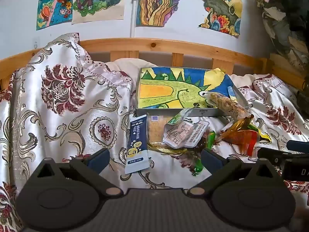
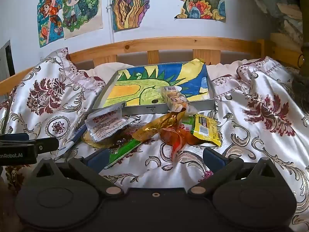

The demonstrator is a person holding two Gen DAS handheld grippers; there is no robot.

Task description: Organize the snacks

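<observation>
1. Nearest the cameras, the left gripper and the right gripper both stood released, jaws spread wide and empty, angled down at the bed's satin bedspread.
2. Just ahead of the left gripper lay a dark blue sachet, flat and alone on the cloth. It looked like the easiest first pick: the jaws should straddle its narrow width and close on the edges.
3. Next came the heap of snacks. A long green packet reached toward the right gripper, with a gold wrapper, an orange cellophane twist and a yellow packet behind it, touching or overlapping.
4. A clear pouch with red print sat on top at the heap's left. Lifting top pieces first would probably keep the rest from sliding on the slick fabric.
5. Farther back, the shallow grey tray lined with a dinosaur drawing seemed the likely destination. One noodle snack bag already hung over its near rim.
6. Each piece should be carried clear over that rim and set flat inside, away from the overhanging bag.
</observation>
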